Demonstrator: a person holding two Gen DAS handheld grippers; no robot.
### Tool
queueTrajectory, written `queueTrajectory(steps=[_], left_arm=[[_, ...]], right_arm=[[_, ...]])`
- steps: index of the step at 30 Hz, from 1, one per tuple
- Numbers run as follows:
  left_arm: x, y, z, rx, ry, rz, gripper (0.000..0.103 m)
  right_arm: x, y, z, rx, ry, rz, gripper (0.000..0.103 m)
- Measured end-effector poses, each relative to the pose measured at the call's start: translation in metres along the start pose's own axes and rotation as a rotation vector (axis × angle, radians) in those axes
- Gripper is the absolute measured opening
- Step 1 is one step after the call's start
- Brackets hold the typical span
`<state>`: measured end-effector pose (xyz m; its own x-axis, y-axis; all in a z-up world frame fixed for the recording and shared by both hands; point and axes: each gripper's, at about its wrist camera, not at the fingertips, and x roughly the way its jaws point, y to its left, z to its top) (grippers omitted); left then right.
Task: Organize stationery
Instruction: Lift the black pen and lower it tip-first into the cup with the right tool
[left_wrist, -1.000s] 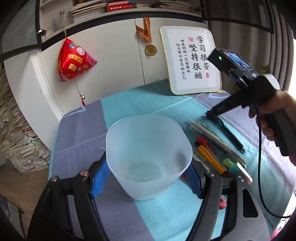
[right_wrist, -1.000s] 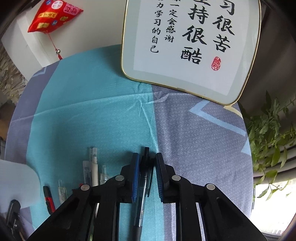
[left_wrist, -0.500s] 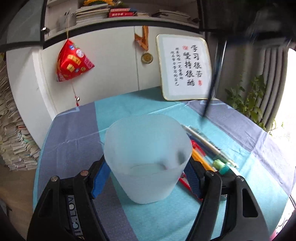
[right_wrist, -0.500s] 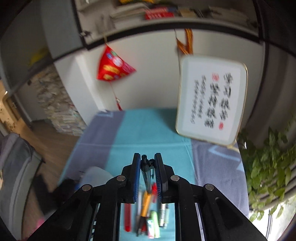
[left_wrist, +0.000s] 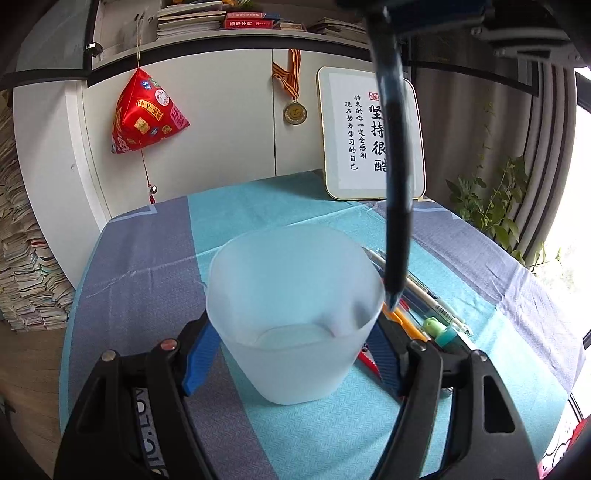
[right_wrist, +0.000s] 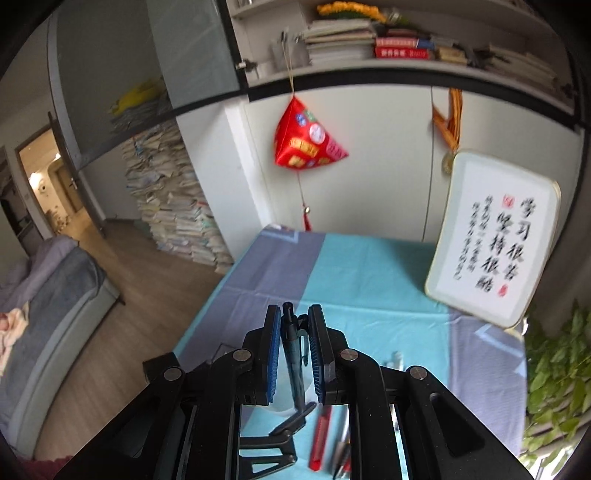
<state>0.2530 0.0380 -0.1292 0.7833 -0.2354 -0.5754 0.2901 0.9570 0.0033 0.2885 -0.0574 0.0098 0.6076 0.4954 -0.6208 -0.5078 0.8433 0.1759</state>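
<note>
A translucent plastic cup (left_wrist: 291, 306) stands on the blue and grey tablecloth (left_wrist: 147, 266), and my left gripper (left_wrist: 291, 354) is shut on its lower sides with both blue pads. My right gripper (right_wrist: 293, 332) is shut on a dark pen (right_wrist: 293, 350), held high above the table. In the left wrist view the dark pen (left_wrist: 395, 184) hangs nearly upright from the top edge, its tip just outside the cup's right rim. A row of several pens (left_wrist: 424, 306) lies on the cloth right of the cup. The cup is empty inside.
A framed calligraphy board (left_wrist: 369, 133) leans on the cabinet at the table's back. A leafy plant (left_wrist: 491, 206) stands at the right edge. A red pouch (left_wrist: 147, 118) and a medal (left_wrist: 294, 112) hang on the cabinet. Stacked papers (left_wrist: 22, 258) rise from the floor at the left.
My right gripper has lifted the dark pen off the table and carried it up and over toward the cup, turning it nearly upright. The left gripper stayed on the cup.
</note>
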Motion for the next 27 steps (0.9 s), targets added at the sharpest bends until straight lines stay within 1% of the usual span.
queueTrajectory(steps=[3,5,9,12,13,16,19,22,27], left_arm=[[0.0,-0.003,-0.001,0.007,-0.004,0.003,0.071],[-0.001,-0.002,-0.001,0.004,-0.004,0.001,0.071],[0.0,-0.003,-0.001,0.009,-0.008,0.004,0.071],[-0.001,-0.004,-0.002,0.013,-0.011,0.005,0.071],[-0.001,-0.003,-0.002,0.011,-0.011,0.003,0.071],[-0.001,-0.003,-0.002,0.009,-0.011,0.002,0.071],[-0.001,-0.003,-0.002,0.01,-0.011,0.002,0.071],[-0.001,-0.003,-0.002,0.01,-0.011,0.003,0.071],[-0.001,-0.003,-0.002,0.01,-0.011,0.002,0.071]], right_arm=[[0.009,-0.004,-0.005,0.022,0.01,0.007,0.016],[0.006,-0.008,-0.004,0.036,0.001,0.021,0.016],[-0.015,-0.005,0.007,0.025,-0.071,0.031,0.016],[-0.021,0.004,0.012,-0.006,-0.102,0.033,0.016],[-0.019,0.006,0.012,-0.014,-0.098,0.031,0.016],[-0.002,0.008,0.006,-0.018,-0.05,0.036,0.016],[0.021,0.001,-0.006,0.0,0.013,0.035,0.016],[0.035,-0.005,-0.014,0.025,0.058,0.044,0.016],[0.049,-0.012,-0.024,0.047,0.104,0.052,0.016]])
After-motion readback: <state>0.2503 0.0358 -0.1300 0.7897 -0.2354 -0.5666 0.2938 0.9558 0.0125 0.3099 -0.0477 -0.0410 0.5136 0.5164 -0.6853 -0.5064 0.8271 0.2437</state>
